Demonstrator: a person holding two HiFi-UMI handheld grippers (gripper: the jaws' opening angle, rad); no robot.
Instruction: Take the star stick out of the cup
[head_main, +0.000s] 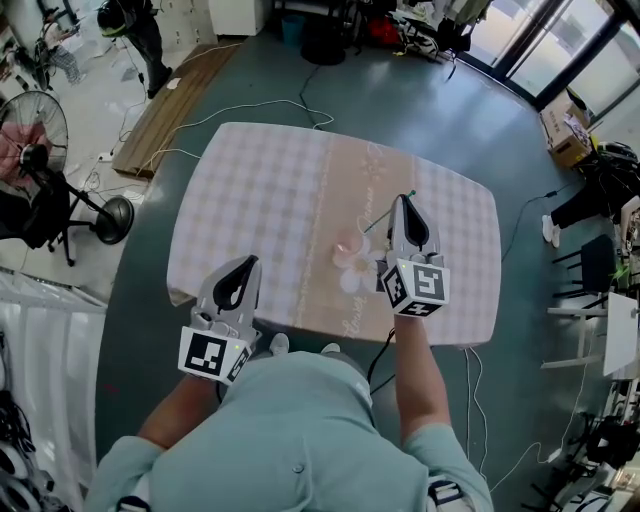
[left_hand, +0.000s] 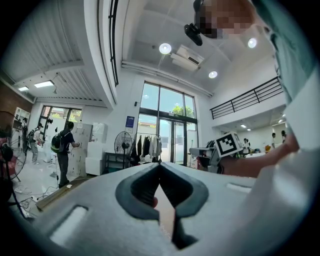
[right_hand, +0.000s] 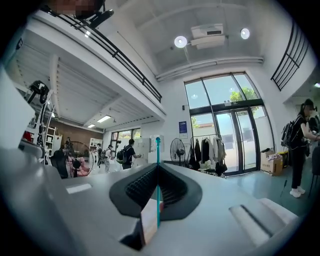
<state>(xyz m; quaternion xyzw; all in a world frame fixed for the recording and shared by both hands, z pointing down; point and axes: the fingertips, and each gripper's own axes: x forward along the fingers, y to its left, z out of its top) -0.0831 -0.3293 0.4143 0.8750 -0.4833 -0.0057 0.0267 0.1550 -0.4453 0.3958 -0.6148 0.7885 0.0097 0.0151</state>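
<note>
Only the head view shows one cup (head_main: 350, 247); right of it, right gripper's (head_main: 405, 203) jaws clamp one stick (right_hand: 158, 155), left gripper's (left_hand: 160, 166) meet empty.

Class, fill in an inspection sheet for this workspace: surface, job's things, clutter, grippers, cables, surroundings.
Surface: table under a checked cloth with a pink middle strip.
Job's things: thin teal star stick, held; a faint pinkish shape may be the cup.
Clutter: nothing seen.
Grippers: right hand-held gripper shut on the star stick; left hand-held gripper shut, empty, near the table's near edge.
Cables: white cable on the floor beyond the table.
Surroundings: standing fan, wooden board, glass doors.
</note>
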